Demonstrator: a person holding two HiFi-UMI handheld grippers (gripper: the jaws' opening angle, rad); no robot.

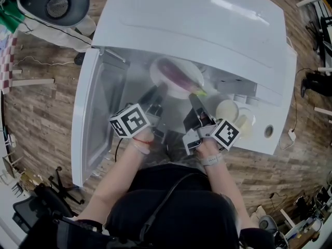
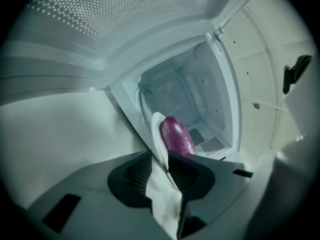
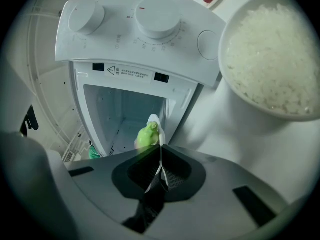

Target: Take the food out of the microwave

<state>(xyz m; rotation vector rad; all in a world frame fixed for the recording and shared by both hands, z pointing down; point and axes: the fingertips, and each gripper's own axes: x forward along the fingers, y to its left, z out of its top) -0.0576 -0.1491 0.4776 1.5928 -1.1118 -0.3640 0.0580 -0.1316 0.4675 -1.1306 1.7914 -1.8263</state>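
A white plate carrying a purple eggplant sits at the open mouth of the white microwave. My left gripper is shut on the plate's near left rim. In the left gripper view the plate stands edge-on between the pads, with the eggplant just beyond my left gripper. My right gripper is shut on the plate's right rim. The right gripper view shows the thin plate pinched in my right gripper, and the eggplant's green stem behind it.
The microwave door hangs open to the left. A bowl of white rice stands close at the right, in front of the control panel with two knobs. The cavity walls surround the plate. Wooden floor lies around.
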